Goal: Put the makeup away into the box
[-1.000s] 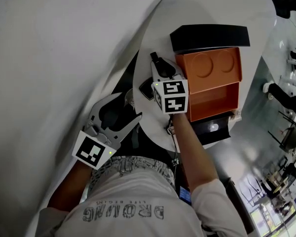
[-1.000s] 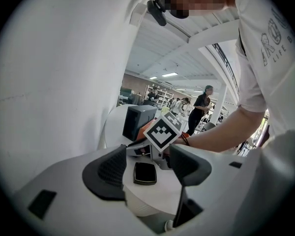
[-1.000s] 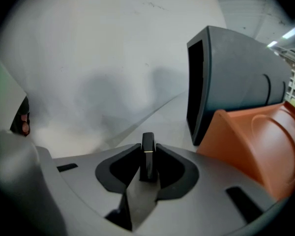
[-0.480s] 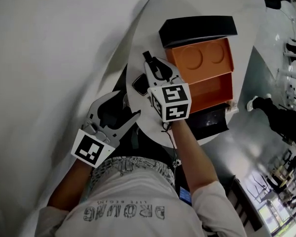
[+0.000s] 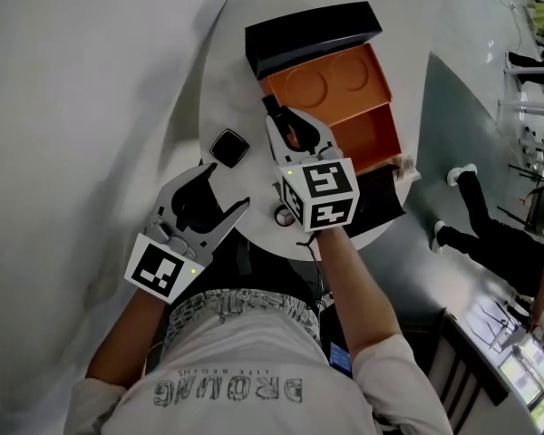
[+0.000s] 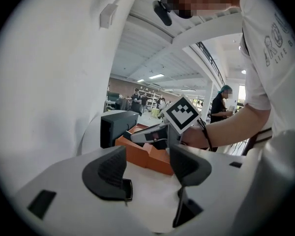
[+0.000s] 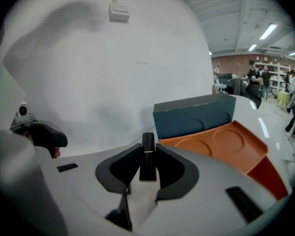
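We log a large open workshop hall: long white ceiling strip lights (image 7: 268,31), brick-red back wall (image 7: 231,63), pale storage shelving (image 7: 278,65), standing people (image 7: 254,75).

A round white tabletop (image 5: 403,21) lies under the right tool (image 5: 279,120). Well off to that tool's right, a person (image 5: 490,217) in dark trousers and white shoes stands on the grey floor (image 5: 453,116). Ahead of it rises a white wall (image 7: 113,73).

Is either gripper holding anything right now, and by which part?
Right gripper holds a black lipstick tube, pads on its lower body, cap end sticking out. Left gripper is open, empty.
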`<state>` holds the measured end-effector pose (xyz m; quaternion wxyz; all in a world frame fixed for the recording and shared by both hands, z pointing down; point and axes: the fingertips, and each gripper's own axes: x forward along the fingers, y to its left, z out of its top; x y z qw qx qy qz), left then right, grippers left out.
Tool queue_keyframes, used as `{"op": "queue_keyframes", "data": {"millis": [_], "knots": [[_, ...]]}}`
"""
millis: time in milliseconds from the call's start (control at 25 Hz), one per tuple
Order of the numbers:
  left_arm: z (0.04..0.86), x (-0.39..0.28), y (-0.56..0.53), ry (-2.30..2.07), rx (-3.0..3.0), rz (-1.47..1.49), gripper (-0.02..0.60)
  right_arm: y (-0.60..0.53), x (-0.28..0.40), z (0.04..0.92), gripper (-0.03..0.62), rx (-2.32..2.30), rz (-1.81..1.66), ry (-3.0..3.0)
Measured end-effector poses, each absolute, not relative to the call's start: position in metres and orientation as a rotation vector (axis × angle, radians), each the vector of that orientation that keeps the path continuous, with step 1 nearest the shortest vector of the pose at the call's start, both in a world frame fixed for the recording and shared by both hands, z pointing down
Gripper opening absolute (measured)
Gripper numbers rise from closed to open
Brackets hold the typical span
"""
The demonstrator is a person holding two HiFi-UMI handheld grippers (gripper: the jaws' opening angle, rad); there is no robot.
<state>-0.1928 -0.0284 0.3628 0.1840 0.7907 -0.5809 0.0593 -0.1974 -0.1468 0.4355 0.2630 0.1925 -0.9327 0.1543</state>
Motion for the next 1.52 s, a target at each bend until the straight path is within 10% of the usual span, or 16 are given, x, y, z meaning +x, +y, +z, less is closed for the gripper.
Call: {"op": "queue_keyframes", "data": {"millis": [1520], "knots": [[0.391, -0.095, -0.124, -1.397, 2.359, 0.216, 0.279, -0.260, -0.009, 0.503, 0.101, 0.856, 0.434, -2.277]]}}
